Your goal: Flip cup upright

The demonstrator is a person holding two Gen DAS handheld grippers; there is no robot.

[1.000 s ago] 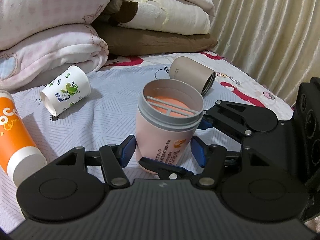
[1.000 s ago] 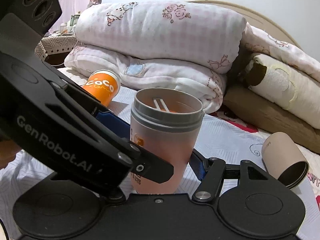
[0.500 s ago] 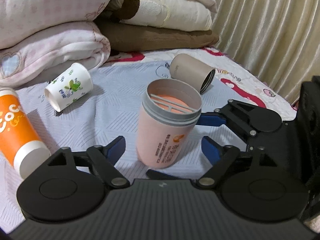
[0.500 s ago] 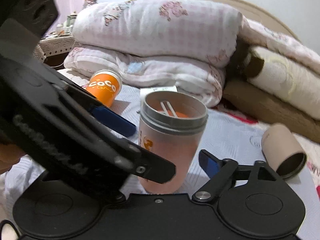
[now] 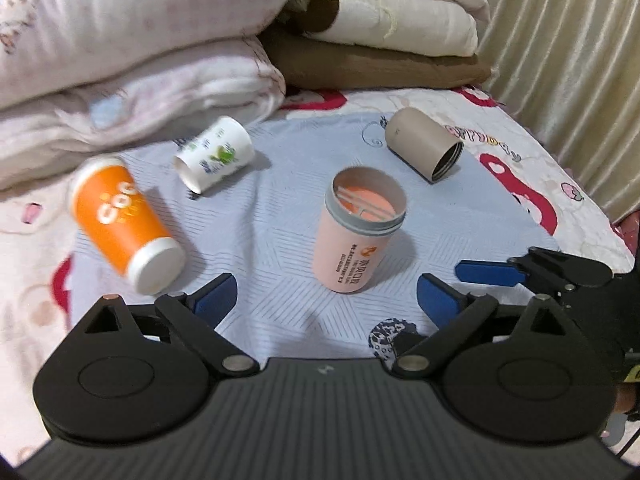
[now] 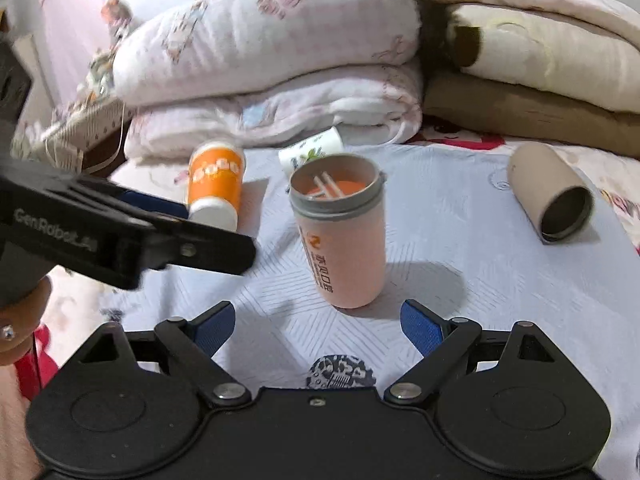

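A pink cup (image 5: pixel 358 236) with a grey rim stands upright on the blue sheet (image 5: pixel 280 200), mouth up; it also shows in the right wrist view (image 6: pixel 340 236). My left gripper (image 5: pixel 326 298) is open and empty, just in front of the cup and not touching it. My right gripper (image 6: pixel 316 322) is open and empty, also just short of the cup. The left gripper's body (image 6: pixel 120 232) crosses the left of the right wrist view. The right gripper's finger (image 5: pixel 492 272) shows at the right of the left wrist view.
An orange paper cup (image 5: pixel 124 220) lies on its side at the left, a white leaf-print cup (image 5: pixel 214 154) lies behind it, and a beige cup (image 5: pixel 424 148) lies at the back right. Folded quilts (image 5: pixel 140 40) line the back. A curtain (image 5: pixel 568 60) hangs at the right.
Both grippers have opened, let go of the pink cup and drawn back from it. The cup stays standing upright on the sheet.
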